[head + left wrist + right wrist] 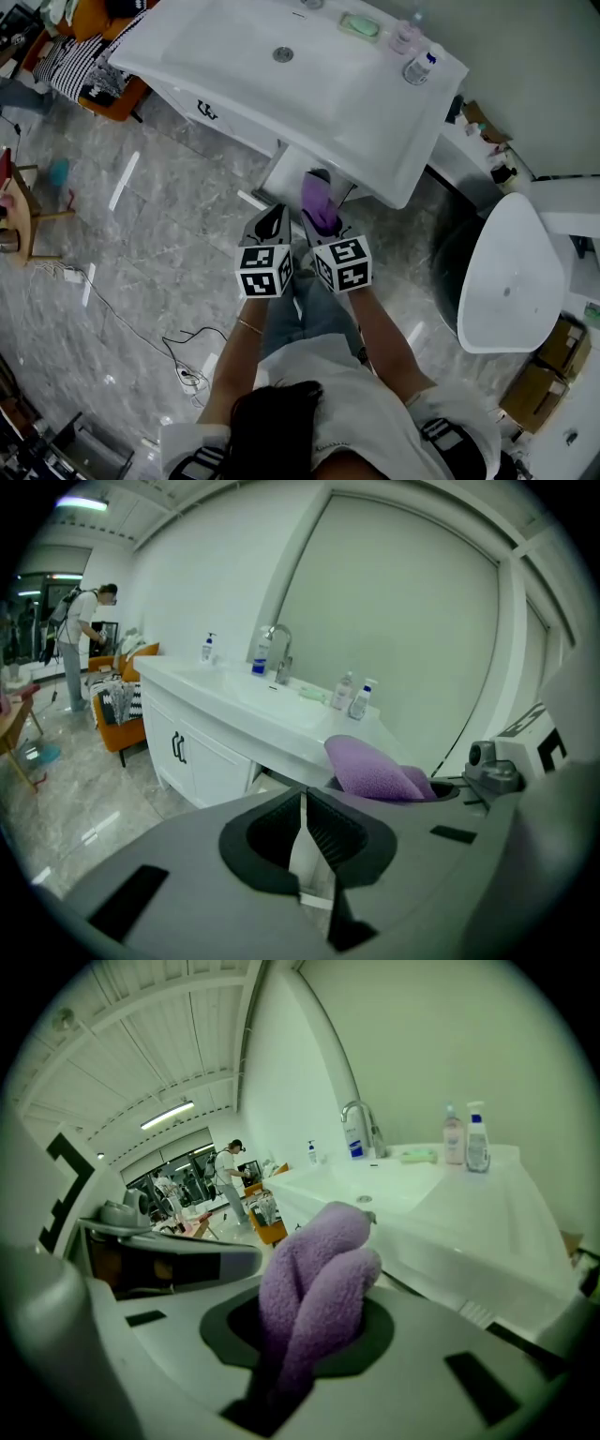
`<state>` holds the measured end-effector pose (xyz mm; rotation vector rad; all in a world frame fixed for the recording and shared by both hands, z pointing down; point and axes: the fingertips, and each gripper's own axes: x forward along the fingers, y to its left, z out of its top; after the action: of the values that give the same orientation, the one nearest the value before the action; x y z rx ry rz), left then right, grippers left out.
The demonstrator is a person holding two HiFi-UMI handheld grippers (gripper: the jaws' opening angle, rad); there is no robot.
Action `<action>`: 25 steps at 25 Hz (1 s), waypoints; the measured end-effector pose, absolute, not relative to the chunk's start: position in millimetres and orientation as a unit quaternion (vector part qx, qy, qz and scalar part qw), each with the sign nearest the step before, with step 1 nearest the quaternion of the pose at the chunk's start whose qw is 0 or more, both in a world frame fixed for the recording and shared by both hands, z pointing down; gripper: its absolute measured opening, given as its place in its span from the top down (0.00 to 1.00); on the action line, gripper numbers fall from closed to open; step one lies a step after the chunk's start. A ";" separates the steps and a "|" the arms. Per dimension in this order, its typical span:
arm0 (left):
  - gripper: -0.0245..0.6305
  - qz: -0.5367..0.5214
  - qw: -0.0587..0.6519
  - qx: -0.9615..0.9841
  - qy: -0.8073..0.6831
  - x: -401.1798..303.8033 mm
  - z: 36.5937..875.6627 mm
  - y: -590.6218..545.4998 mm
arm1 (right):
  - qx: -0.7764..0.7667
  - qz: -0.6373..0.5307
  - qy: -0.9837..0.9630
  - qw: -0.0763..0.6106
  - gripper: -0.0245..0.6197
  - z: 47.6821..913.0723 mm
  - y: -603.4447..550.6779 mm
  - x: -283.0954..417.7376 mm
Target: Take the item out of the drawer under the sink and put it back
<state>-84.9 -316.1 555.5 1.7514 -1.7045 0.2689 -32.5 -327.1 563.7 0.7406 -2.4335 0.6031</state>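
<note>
- The right tool (pixel 321 221) is clamped on a purple cloth (pixel 319 200). In the right gripper view the fuzzy fabric (pixel 317 1283) fills the space between the jaws of this tool (pixel 305 1340) and stands out past their tips in two rounded folds.
- The left tool (pixel 273 217) holds nothing. In the left gripper view its jaws (pixel 302 803) are drawn together, with the pads meeting at the tips and nothing caught between them.
- The two tools are side by side, almost touching, both pointing at the front edge of the tabletop (pixel 187 42).
- The cloth is off the tabletop and held in the air. It is just in front of the front edge, toward the right front corner.
- The drawer (pixel 284 174) under the sink (pixel 246 58) stands pulled out below that stretch of the front edge. From the head view the cloth sits over the drawer's open front part.
- Near the tabletop's far right corner stand two bottles (pixel 418 67). A green soap (pixel 359 25) lies along the back edge beside them.
- The faucet (pixel 280 650) rises at the back edge behind the sink.
- A person (pixel 78 637) stands well off in the room, past the tabletop's left end.
- A cable (pixel 141 328) trails over the grey floor (pixel 159 244).
</note>
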 end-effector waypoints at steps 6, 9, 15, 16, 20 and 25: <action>0.93 0.109 0.345 0.667 -0.651 -90.5 588.2 -329.3 | 0.272 0.208 -0.895 0.286 0.83 595.4 -338.2 -36.2; 0.93 0.101 0.358 0.658 -0.655 -95.3 603.3 -334.7 | 0.273 0.214 -0.893 0.286 0.83 610.5 -343.2 -38.3; 0.93 0.096 0.363 0.653 -0.658 -95.3 635.5 -352.6 | 0.273 0.226 -0.890 0.288 0.83 644.2 -358.7 -41.6; 0.93 0.098 0.364 0.652 -0.658 -96.8 641.7 -353.6 | 0.274 0.226 -0.889 0.290 0.83 650.7 -360.6 -42.9; 0.93 0.107 0.371 0.638 -0.666 -106.8 668.0 -358.6 | 0.278 0.232 -0.885 0.294 0.83 676.2 -371.0 -47.4; 0.93 0.115 0.377 0.636 -0.664 -113.1 694.4 -369.9 | 0.281 0.241 -0.879 0.302 0.83 709.1 -383.4 -53.6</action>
<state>-113.1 -369.9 694.4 1.6256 -1.6985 0.2940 -53.6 -383.4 709.1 0.7440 -2.3304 0.6395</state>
